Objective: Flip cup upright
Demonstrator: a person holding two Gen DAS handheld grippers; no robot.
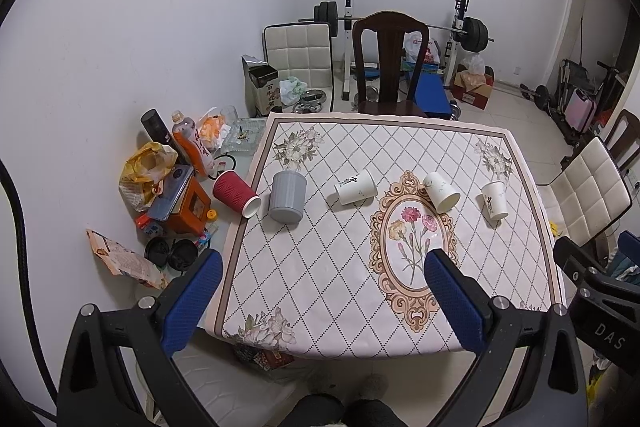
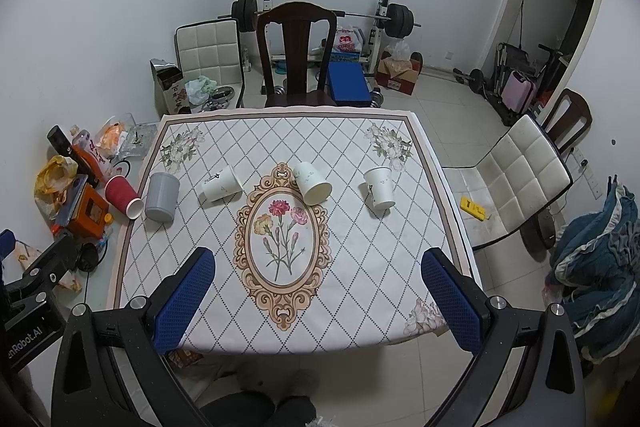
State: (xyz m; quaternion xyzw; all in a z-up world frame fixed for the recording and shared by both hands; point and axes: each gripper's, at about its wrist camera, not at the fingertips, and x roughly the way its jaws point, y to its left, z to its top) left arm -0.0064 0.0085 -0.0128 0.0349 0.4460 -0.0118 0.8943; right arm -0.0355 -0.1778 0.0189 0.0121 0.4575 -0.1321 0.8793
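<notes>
Several cups lie in a row across the patterned tablecloth (image 1: pixel 320 267). A red ribbed cup (image 1: pixel 234 193) (image 2: pixel 122 195) lies on its side at the left edge. A grey cup (image 1: pixel 287 197) (image 2: pixel 161 197) stands mouth down beside it. Three white paper cups lie tipped over: left (image 1: pixel 355 187) (image 2: pixel 221 183), middle (image 1: pixel 441 191) (image 2: pixel 312 182), right (image 1: pixel 495 199) (image 2: pixel 379 187). My left gripper (image 1: pixel 322 259) is open and empty above the table's near left. My right gripper (image 2: pixel 318 259) is open and empty above the near edge.
Clutter sits on the bare table left of the cloth: bottles (image 1: pixel 192 143), a yellow bag (image 1: pixel 148 163), an orange box (image 1: pixel 188 207). A dark wooden chair (image 1: pixel 390 63) stands behind the table, a white padded chair (image 2: pixel 516 171) to the right. Weight equipment stands at the back wall.
</notes>
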